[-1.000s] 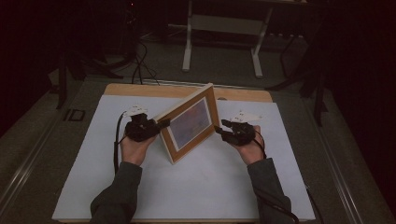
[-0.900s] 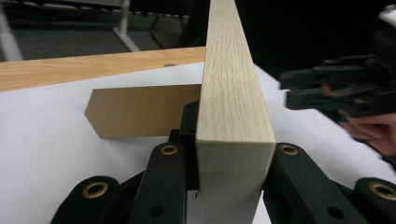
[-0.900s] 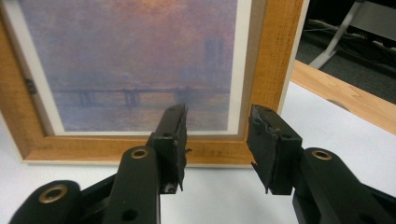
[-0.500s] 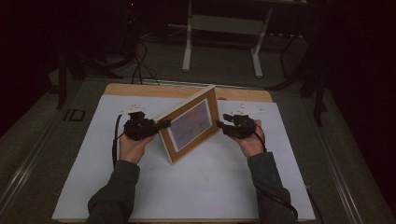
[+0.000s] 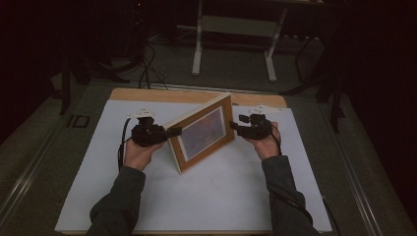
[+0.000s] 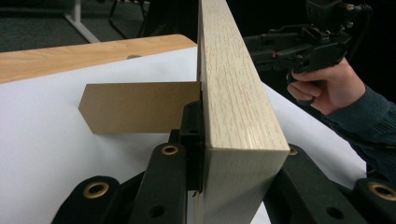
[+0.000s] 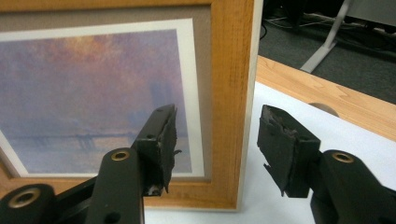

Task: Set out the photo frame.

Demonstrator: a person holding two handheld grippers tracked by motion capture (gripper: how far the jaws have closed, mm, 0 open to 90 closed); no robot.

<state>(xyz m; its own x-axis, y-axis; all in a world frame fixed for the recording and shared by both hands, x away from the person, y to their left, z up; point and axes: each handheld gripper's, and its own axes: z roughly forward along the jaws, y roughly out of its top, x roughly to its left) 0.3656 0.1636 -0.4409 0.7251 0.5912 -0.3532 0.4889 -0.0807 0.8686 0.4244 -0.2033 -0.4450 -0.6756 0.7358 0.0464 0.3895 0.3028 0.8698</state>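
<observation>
Picture frame (image 5: 200,133) feels stiff, light, glass-fronted; my left gripper (image 5: 173,132) clamps its edge, right gripper (image 7: 214,140) has just been opening, jaws apart beside it.

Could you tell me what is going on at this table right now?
A person is standing a wooden picture frame upright on the white table cover, using a handheld gripper in each hand. The left gripper is clamped on one side edge of the frame, with the brown cardboard stand folded out behind it. The right gripper has just been opening; its jaws sit on either side of the opposite edge without pressing on it.
</observation>
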